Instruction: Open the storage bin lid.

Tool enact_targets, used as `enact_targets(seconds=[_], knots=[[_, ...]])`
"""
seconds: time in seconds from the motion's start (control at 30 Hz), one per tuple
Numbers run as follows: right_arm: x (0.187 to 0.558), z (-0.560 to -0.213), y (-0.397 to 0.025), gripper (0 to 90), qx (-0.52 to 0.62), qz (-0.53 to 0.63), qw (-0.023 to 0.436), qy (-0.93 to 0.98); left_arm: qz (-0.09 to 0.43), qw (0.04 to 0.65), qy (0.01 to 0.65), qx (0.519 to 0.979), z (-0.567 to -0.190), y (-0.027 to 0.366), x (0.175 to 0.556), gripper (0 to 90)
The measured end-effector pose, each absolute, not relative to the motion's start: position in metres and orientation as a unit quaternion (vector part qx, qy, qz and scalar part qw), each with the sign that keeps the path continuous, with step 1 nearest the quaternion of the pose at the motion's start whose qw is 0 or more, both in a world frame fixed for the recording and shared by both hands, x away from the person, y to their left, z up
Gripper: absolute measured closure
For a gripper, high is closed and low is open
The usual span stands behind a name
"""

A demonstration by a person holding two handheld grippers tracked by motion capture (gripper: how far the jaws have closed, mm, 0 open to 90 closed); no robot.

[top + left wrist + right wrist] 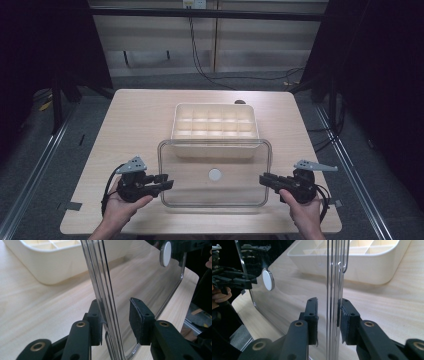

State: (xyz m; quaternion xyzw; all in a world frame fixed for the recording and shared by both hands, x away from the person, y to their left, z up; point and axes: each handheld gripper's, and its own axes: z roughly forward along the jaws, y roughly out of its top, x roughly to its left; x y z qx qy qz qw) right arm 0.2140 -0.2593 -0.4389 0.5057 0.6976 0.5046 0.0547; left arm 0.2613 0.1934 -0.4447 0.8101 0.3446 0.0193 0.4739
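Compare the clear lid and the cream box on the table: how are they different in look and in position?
The clear lid is transparent and flat, with a white round disc at its middle; the cream box is opaque and divided into many compartments. The lid lies nearer the person, its far edge overlapping the box's near side; the box stands farther back. The left gripper and right gripper each straddle one of the lid's side edges; nothing straddles the box. Both are rounded rectangles.

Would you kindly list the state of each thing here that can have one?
Clear lid: off the box, its edges between both grippers' jaws.
Cream box: uncovered, compartments look empty.
Left gripper: open, jaws astride the lid's edge, one pad apart from it.
Right gripper: open, jaws astride the lid's opposite edge, small gaps showing.
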Motion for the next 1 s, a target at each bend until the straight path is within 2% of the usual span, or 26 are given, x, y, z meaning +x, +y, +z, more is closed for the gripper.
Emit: enact_targets(seconds=[0.5, 1.0], knots=[[0.215, -0.456, -0.257, 71.2, 0.512, 0.493, 0.038, 0.702, 0.014, 0.447, 0.346, 0.824, -0.458, 0.193, 0.264, 64.0], [0.214, -0.464, -0.253, 70.9, 0.51, 0.478, 0.033, 0.714, -0.007, 0.453, 0.345, 0.822, -0.464, 0.199, 0.262, 64.3]])
